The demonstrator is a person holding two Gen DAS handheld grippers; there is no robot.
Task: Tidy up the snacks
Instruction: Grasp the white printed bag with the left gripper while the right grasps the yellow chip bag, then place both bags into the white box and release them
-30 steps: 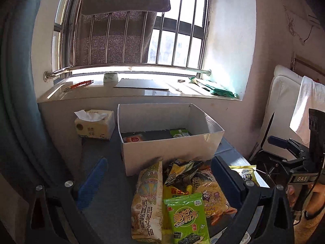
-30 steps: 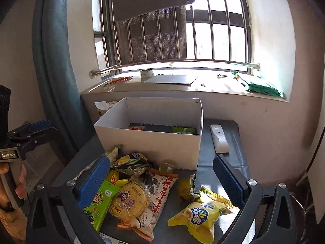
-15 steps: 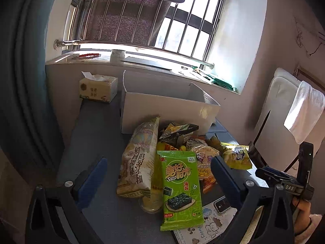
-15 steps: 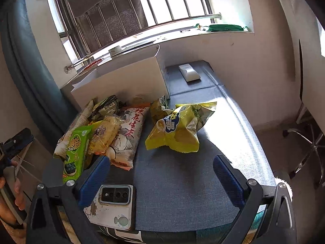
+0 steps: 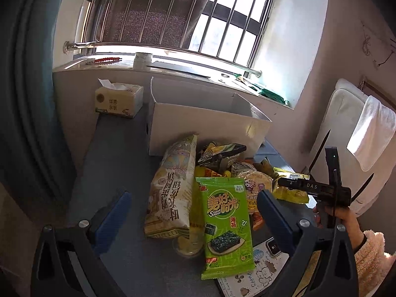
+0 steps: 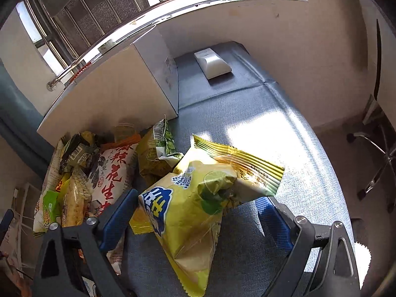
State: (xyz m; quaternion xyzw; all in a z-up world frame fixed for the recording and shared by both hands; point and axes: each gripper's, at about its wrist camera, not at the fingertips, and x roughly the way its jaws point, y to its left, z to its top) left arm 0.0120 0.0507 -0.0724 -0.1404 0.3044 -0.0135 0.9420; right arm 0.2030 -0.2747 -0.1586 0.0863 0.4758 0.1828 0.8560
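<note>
A pile of snack bags lies on the grey table in front of a white cardboard box (image 5: 205, 121). In the left wrist view a green seaweed pack (image 5: 225, 222) and a long pale cracker bag (image 5: 173, 190) lie between the fingers of my open left gripper (image 5: 193, 212). In the right wrist view my right gripper (image 6: 198, 212) is open, its fingers on either side of a yellow chip bag (image 6: 193, 205) on the table. A red-lettered peanut bag (image 6: 111, 173) lies to the left of it. The right gripper (image 5: 319, 188) also shows in the left wrist view.
A tissue box (image 5: 118, 101) stands left of the white box. A white remote (image 6: 212, 64) lies on the table beside the box. A phone (image 5: 272, 246) and a printed sheet lie at the front edge. A white chair (image 5: 346, 133) stands at the right.
Both grippers have dropped lower and closer to the snacks. The right gripper has moved forward so the yellow chip bag now sits between its open fingers.
</note>
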